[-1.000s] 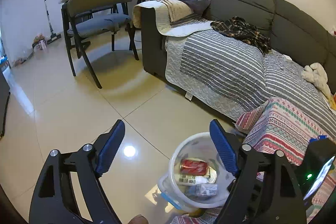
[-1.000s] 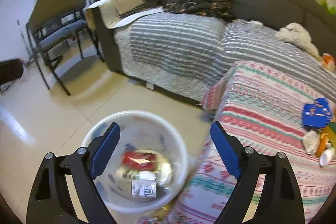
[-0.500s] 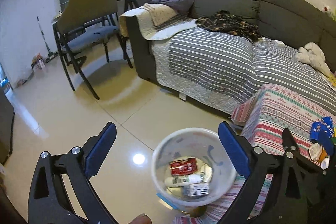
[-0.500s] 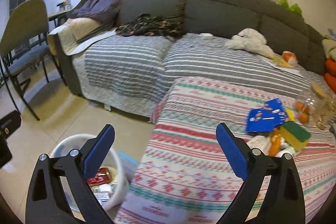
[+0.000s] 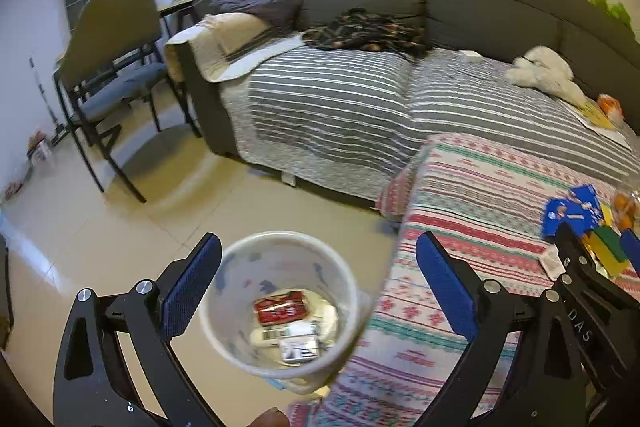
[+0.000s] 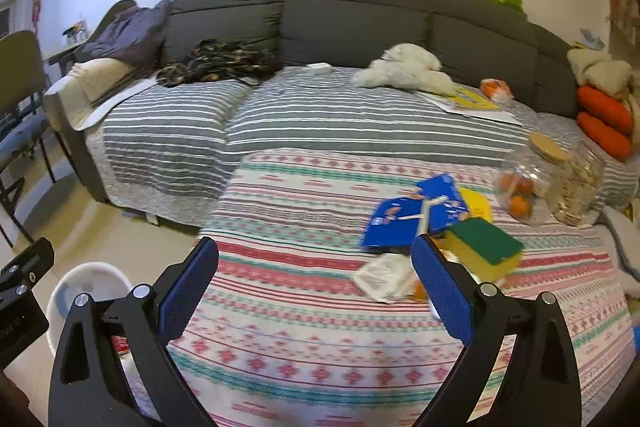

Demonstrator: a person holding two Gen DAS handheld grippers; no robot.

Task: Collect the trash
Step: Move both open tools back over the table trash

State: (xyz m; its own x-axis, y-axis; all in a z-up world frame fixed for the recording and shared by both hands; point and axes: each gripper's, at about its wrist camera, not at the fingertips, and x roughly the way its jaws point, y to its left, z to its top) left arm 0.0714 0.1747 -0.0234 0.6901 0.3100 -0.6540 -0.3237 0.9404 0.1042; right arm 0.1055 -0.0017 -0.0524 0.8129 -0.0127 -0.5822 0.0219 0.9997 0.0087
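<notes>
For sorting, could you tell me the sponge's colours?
Sponge: green over yellow; right wrist view.

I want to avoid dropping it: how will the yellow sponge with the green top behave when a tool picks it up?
The sponge looks like soft foam, so it will probably squash under the pads and feel light. Its blocky shape should not roll. It seems to rest partly on other litter, so neighbours such as the white wrapper may shift.

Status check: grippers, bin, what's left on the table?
Left gripper and right gripper open, empty. White bin on floor, holding trash. Blue wrapper, sponge, white packet on patterned cloth; path unobstructed.
</notes>
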